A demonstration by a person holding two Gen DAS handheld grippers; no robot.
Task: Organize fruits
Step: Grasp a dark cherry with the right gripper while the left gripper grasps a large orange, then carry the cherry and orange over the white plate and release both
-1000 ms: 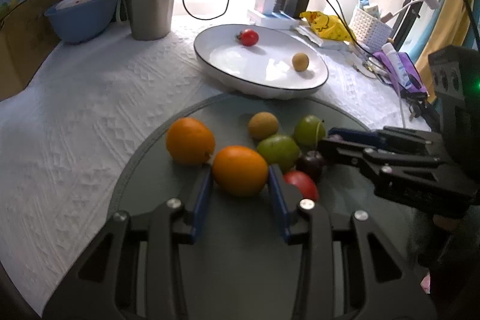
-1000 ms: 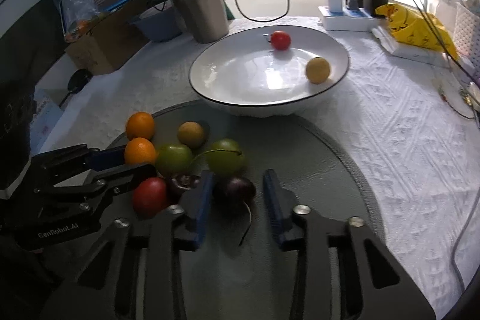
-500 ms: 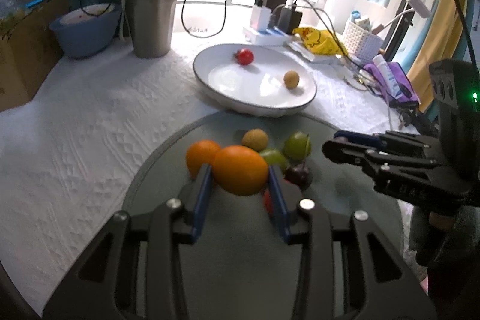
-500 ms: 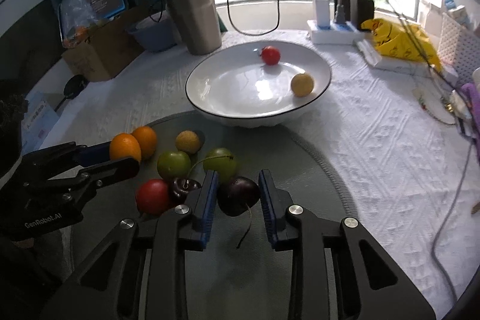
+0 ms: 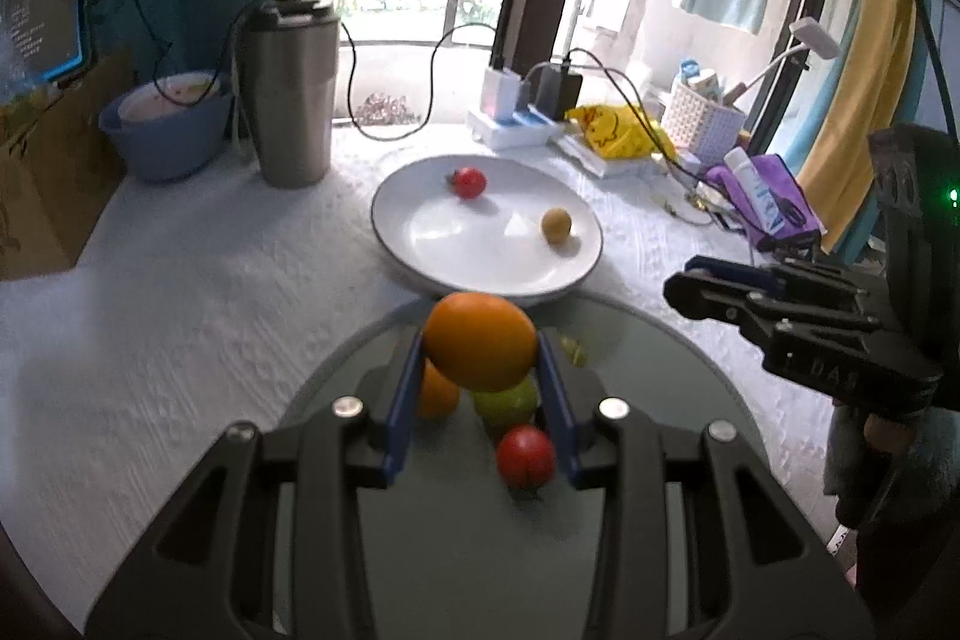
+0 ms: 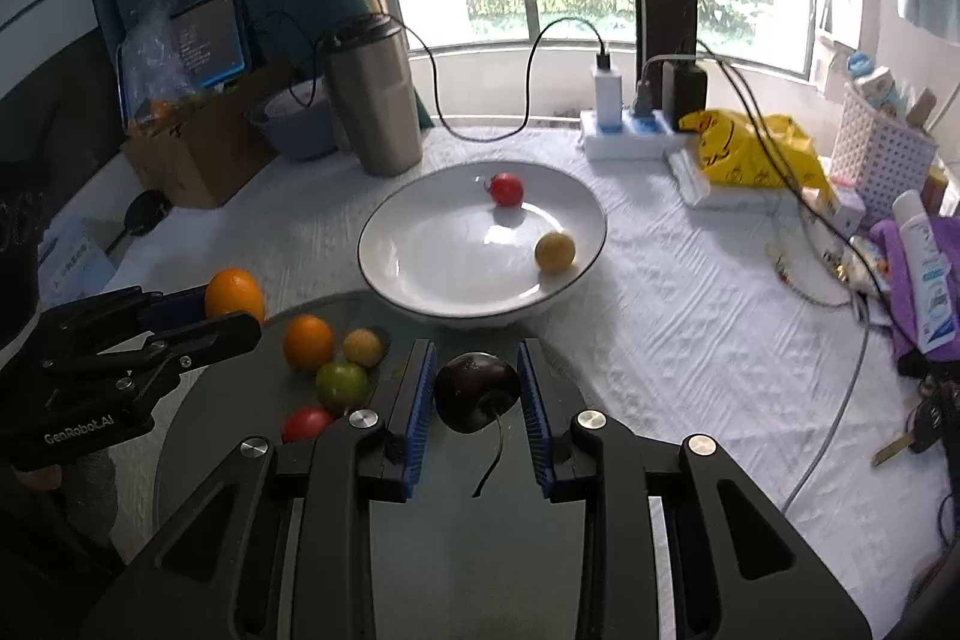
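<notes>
My left gripper (image 5: 480,349) is shut on an orange (image 5: 480,340) and holds it above the grey round mat (image 5: 648,388); it also shows in the right wrist view (image 6: 231,307). My right gripper (image 6: 474,388) is shut on a dark cherry (image 6: 476,390) with a stem, lifted above the mat. A white plate (image 6: 420,244) ahead holds a red tomato (image 6: 507,188) and a small yellow fruit (image 6: 554,251). On the mat lie another orange (image 6: 308,341), a yellow fruit (image 6: 362,346), a green fruit (image 6: 342,381) and a red fruit (image 6: 306,423).
A steel tumbler (image 6: 375,100) and a blue bowl (image 5: 165,127) stand at the back left, beside a cardboard box (image 6: 192,154). A power strip (image 6: 630,136), a yellow bag (image 6: 750,151), a white basket (image 6: 888,148) and cables crowd the back right.
Both grippers have closed on their fruits and lifted them off the mat: the left with the orange, the right with the cherry. Both have risen and pulled back.
</notes>
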